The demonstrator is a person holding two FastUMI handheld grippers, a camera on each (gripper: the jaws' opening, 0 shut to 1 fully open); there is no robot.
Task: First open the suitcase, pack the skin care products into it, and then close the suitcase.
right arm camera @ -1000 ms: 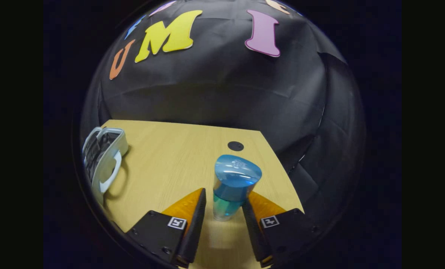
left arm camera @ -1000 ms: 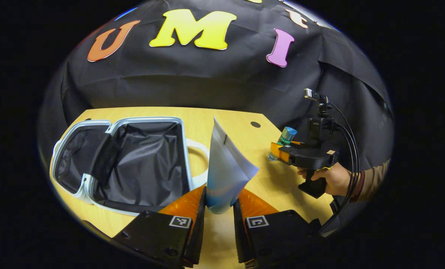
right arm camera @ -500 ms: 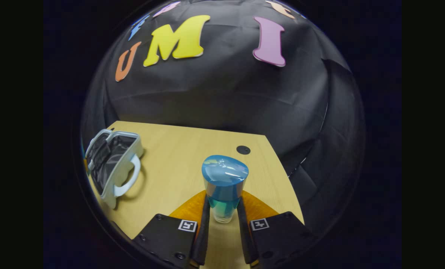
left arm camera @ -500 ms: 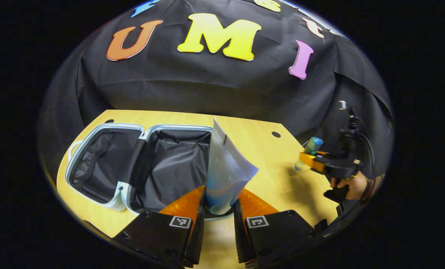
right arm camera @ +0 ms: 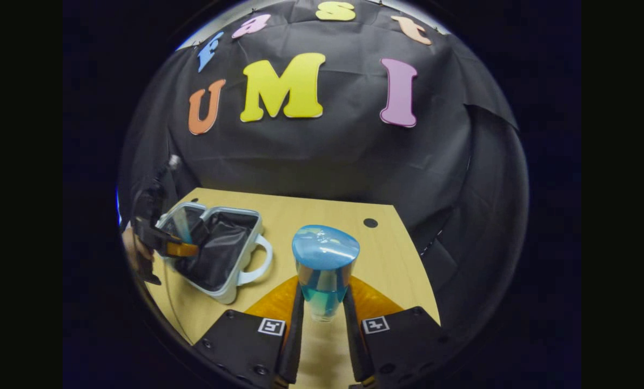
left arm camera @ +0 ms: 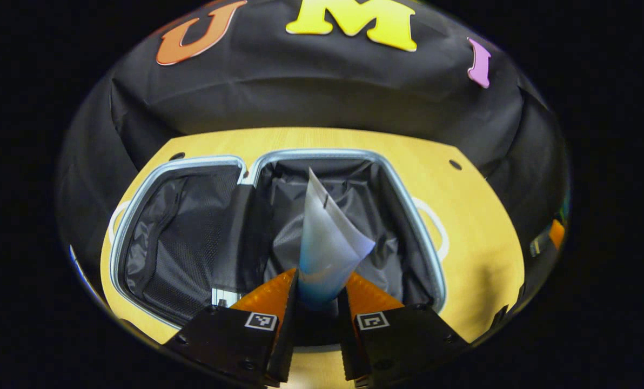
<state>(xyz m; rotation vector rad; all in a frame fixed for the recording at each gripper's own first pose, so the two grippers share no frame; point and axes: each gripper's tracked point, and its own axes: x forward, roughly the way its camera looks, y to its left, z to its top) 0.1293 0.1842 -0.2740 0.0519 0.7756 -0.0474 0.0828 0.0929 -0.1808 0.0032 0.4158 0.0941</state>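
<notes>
Suitcase (left arm camera: pixel 154 237) lies open flat on table (left arm camera: pixel 478 227), black lining, pale blue rim, white handle. Left tool (left arm camera: pixel 317 292) grips a white-blue sachet (left arm camera: pixel 327 243) upright over the right half. Right tool (right arm camera: pixel 322 313) clamps a blue-capped clear bottle (right arm camera: pixel 324 270) above the table, well apart.

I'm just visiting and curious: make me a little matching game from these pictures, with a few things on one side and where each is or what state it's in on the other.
Things:
1. suitcase
2. white pouch
3. blue-capped bottle
4. table

States:
A. pinched in the right gripper
B. lying open, dark lining showing
C. held by the left gripper above the suitcase
D. bare pale wood with a small dark hole

Pairs: 1-B, 2-C, 3-A, 4-D
</notes>
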